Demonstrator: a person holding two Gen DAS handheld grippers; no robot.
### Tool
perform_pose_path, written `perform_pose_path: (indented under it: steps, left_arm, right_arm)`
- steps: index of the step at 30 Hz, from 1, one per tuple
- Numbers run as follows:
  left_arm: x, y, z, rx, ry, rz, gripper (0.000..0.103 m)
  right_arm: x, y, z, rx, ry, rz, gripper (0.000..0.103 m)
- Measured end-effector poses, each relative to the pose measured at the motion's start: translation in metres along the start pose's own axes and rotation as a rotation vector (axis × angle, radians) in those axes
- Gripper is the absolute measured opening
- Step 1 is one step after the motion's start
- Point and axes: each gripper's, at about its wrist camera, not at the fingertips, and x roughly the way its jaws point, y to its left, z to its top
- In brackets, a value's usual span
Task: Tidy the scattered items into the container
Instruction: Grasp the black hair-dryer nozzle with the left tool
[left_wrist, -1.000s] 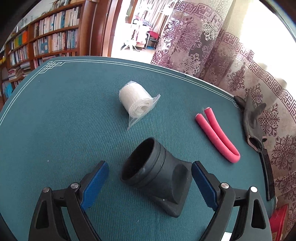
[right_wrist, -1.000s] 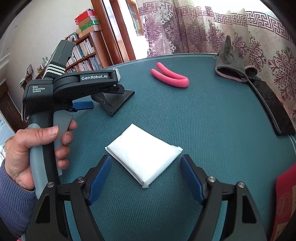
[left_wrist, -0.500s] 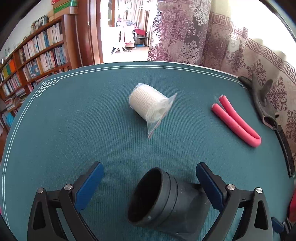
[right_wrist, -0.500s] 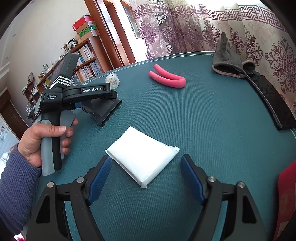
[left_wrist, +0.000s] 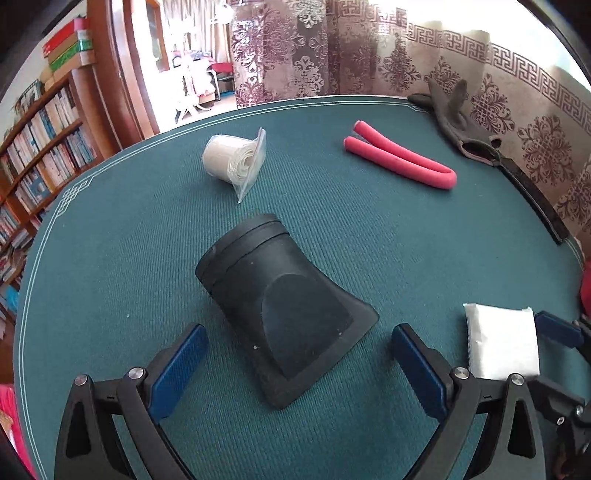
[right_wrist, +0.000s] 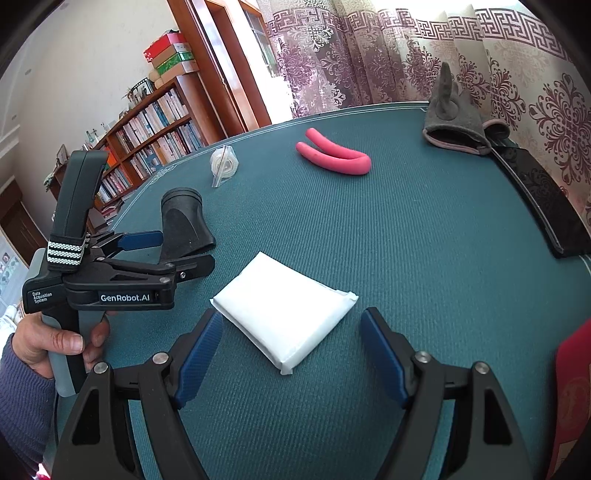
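A black nozzle (left_wrist: 280, 306) lies on its side on the green table (left_wrist: 110, 258), its flared flat end toward me. My left gripper (left_wrist: 295, 369) is open and straddles that flared end, the pads clear of it on both sides. In the right wrist view the left gripper (right_wrist: 173, 251) sits beside the nozzle (right_wrist: 184, 218), held by a hand (right_wrist: 55, 343). A flat white pack (right_wrist: 284, 310) lies just ahead of my open right gripper (right_wrist: 291, 358), whose blue fingers (right_wrist: 199, 350) flank its near corner without touching. The white pack (left_wrist: 498, 339) also shows at the left view's right edge.
Farther back lie a bagged white roll (left_wrist: 232, 162), a bent pink foam stick (left_wrist: 402, 160), a grey glove (left_wrist: 454, 114) and a long black strip (left_wrist: 532, 195) along the right rim. Something red (right_wrist: 572, 387) sits at the right edge. Bookshelves and curtains stand beyond the table.
The left gripper has swung round the nozzle and rolled, so the flared end now faces it instead of the round mouth, and its jaws stand wider. The right gripper and white pack have stayed put.
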Motion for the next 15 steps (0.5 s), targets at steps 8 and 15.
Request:
perform_pose_path:
  steps: [8, 15]
  left_arm:
    - [0.011, 0.005, 0.027, -0.201, -0.086, 0.108, 0.064]
    - [0.001, -0.012, 0.016, -0.068, -0.096, -0.066, 0.051]
  right_arm:
    - [-0.001, -0.002, 0.0, 0.011, -0.004, 0.005, 0.08]
    - [-0.006, -0.007, -0.002, 0.047, -0.029, -0.013, 0.08]
